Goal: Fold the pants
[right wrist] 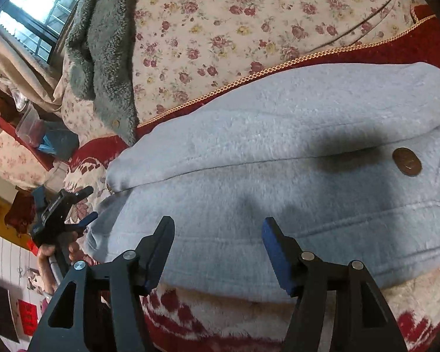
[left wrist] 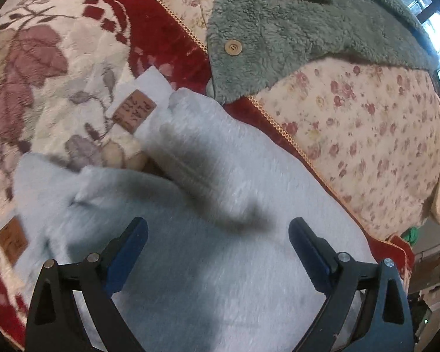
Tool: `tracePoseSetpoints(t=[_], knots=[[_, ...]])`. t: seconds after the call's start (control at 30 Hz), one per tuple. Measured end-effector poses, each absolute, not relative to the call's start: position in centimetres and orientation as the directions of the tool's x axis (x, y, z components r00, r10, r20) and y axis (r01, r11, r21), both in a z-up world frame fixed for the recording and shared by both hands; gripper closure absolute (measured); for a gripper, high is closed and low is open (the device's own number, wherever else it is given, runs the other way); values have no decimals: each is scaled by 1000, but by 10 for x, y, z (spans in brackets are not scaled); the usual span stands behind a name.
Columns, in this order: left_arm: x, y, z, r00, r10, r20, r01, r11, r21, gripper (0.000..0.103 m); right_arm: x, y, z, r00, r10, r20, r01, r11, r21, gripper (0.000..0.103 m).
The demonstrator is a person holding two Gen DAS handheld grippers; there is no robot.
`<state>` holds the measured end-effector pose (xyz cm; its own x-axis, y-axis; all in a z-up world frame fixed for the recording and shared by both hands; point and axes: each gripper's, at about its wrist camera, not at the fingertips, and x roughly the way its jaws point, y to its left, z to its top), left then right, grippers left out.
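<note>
Light blue pants lie folded on the red floral blanket, green fleece jacket beside them. Left gripper jaws wide apart, empty. Right gripper jaws apart above pants, gripping nothing.

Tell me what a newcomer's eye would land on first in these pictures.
The pale blue fleece pants fill the middle of both views, spread on a red and cream floral blanket. Both the left gripper and the right gripper hang open above them. A grey-green fleece jacket lies behind.
</note>
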<state>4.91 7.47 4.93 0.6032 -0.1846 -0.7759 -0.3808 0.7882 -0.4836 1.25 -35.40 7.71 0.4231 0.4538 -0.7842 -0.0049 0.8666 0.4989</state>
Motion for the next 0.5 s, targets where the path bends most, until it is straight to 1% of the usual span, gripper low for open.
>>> tracePoseSetpoints(t=[0.13,0.23,0.33,0.5], knots=[[68,66,31,599,-246,-762,-371,758,-537,7,19,-360,70,419,454,-786,18,862,507,36],[80,61,19,601,-250,-759,-385,742,-549,7,22,-365,68,429,451,-782,24,860,510,36],[89,61,16,619,-247,-745,-387,730,-564,7,23,-375,68,442,435,-785,40,864,502,36],[102,71,19,653,-289,-700,-375,679,-631,7,25,-400,65,473,421,-774,91,850,519,36]])
